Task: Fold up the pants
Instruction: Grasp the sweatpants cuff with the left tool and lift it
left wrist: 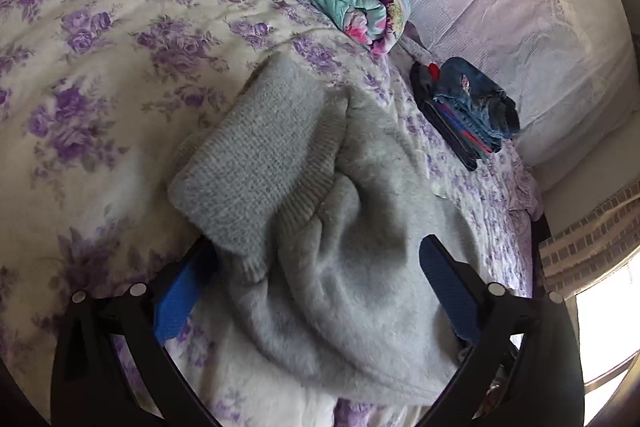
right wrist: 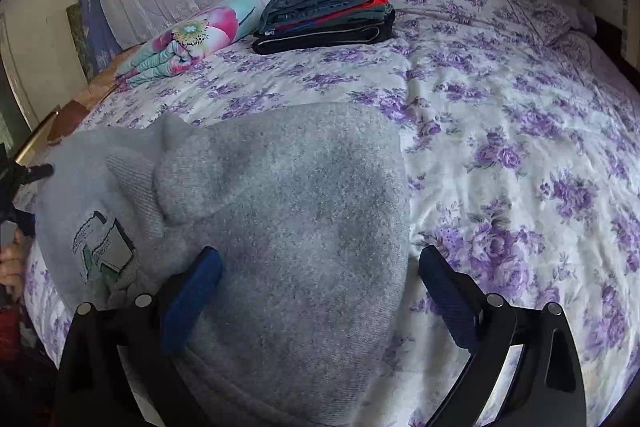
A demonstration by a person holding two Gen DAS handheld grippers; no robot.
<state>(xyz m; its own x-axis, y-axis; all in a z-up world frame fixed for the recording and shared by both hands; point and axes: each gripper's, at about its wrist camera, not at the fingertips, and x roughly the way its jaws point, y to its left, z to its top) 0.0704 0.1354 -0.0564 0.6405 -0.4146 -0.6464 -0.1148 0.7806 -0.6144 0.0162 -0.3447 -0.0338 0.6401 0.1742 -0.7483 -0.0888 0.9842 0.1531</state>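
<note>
Both grippers, left [left wrist: 316, 267] and right [right wrist: 320, 267], hang spread wide over the grey pants [right wrist: 280, 211], gripping nothing. These lie bunched on the floral bedspread [right wrist: 520, 147], well apart from a stack of folded clothes [right wrist: 328, 7].

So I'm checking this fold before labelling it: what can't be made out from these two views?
- Grey fleece pants: near end cut off by the bottom edge in both views; leg layout hidden under their own folds.
- Green printed logo: too small and creased to read, right wrist view.
- Stack of folded clothes: lower items hidden beneath the blue jeans on top.
- Person's hand: cut off by the left edge, right wrist view.
</note>
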